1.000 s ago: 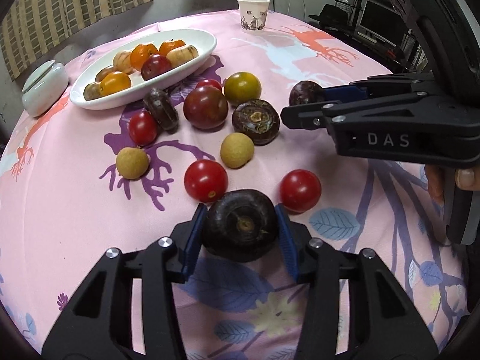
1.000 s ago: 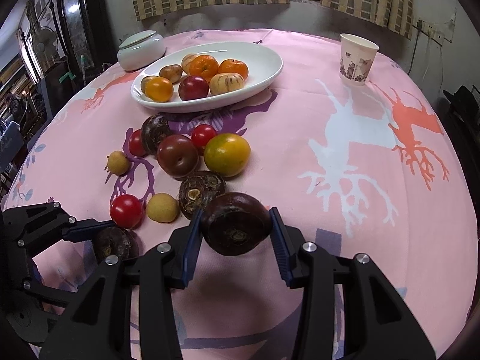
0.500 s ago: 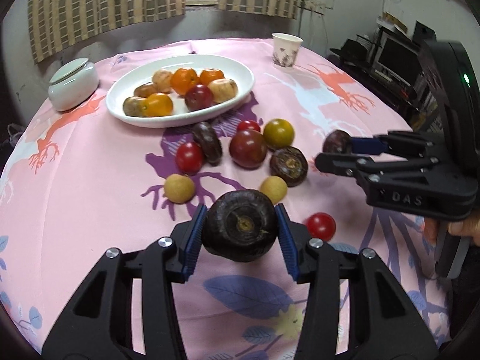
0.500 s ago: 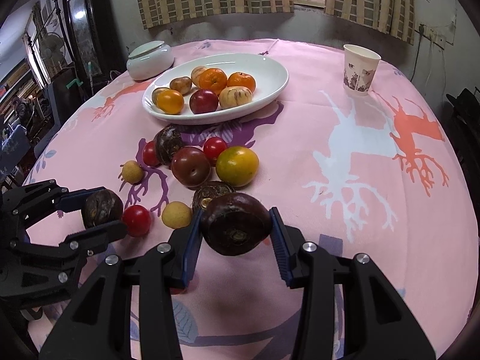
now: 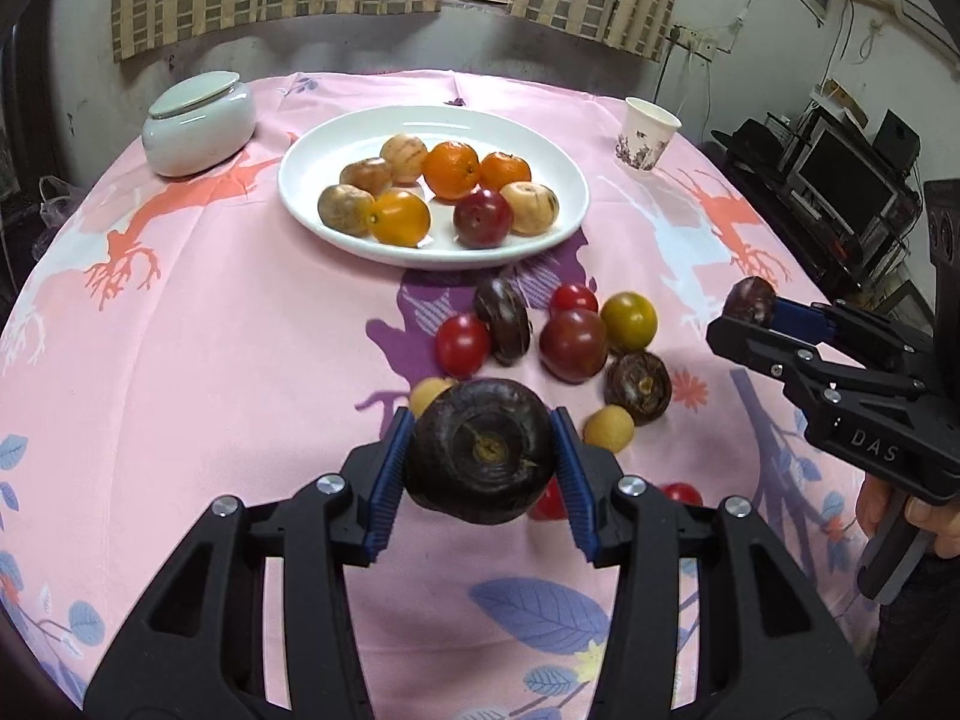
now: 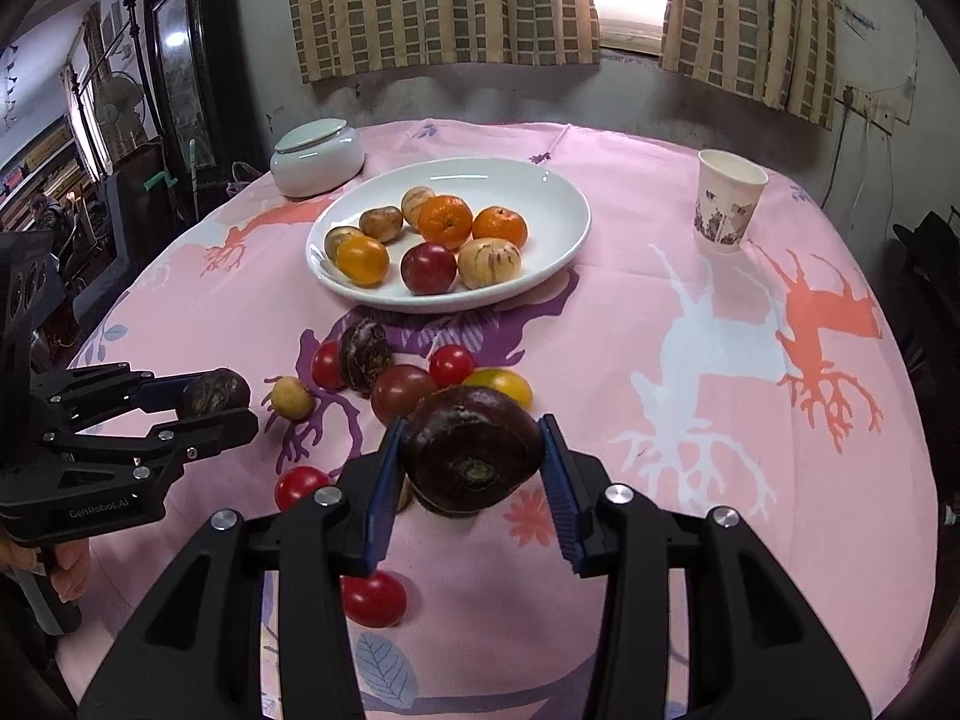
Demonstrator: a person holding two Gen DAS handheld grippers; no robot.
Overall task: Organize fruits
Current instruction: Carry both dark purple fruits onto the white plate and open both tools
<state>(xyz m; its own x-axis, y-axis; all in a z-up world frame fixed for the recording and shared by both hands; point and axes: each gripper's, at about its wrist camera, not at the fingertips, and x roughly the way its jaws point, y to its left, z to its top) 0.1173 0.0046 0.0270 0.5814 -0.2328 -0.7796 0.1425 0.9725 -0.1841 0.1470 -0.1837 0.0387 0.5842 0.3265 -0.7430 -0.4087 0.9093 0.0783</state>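
Observation:
My left gripper (image 5: pixel 480 457) is shut on a dark brown water chestnut (image 5: pixel 480 450) and holds it above the pink tablecloth. My right gripper (image 6: pixel 471 457) is shut on another dark water chestnut (image 6: pixel 471 450), also lifted. Each gripper shows in the other's view: the right one (image 5: pixel 750 315) at the right, the left one (image 6: pixel 216 396) at the left. A white oval plate (image 5: pixel 540 150) at the back holds several fruits. Loose tomatoes (image 5: pixel 462 343), water chestnuts (image 5: pixel 637 385) and longans (image 5: pixel 608 429) lie between the plate and my grippers.
A white lidded jar (image 5: pixel 198 123) stands at the back left of the table. A paper cup (image 5: pixel 645 132) stands at the back right. Dark furniture and a monitor (image 5: pixel 840 174) are beyond the right table edge.
Both grippers have risen and pulled back with their water chestnuts. The plate and loose fruits now sit farther away and lower in both views.

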